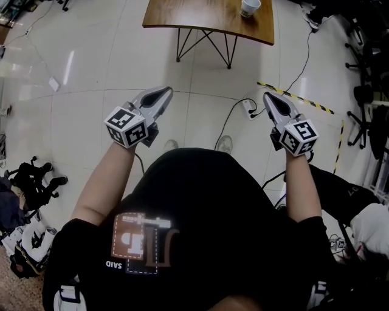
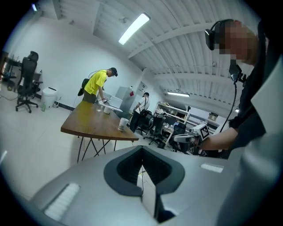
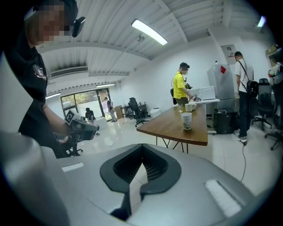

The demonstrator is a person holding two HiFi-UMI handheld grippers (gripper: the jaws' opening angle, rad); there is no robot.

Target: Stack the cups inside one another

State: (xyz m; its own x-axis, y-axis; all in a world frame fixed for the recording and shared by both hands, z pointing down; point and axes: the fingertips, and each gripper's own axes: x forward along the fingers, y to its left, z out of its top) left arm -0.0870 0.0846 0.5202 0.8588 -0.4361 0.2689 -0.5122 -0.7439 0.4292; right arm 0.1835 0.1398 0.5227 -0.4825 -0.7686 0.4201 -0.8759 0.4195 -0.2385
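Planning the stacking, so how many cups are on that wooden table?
2 for certain: a white cup near the front edge of the table, a white mug at its far end. Something small beside the mug may be a third.

In the head view the top edge cuts off the far side of the counter [image 1: 200,15] and the far part of the cup [image 1: 250,7] on it, so what is inside the cup cannot be told. The person's torso [image 1: 194,237] hides all but the toes of the shoes [image 1: 225,144]. In the left gripper view the far cups [image 2: 105,109] at the counter's far end are too small to count. In the right gripper view they stand bunched together, and whether any are nested cannot be told.
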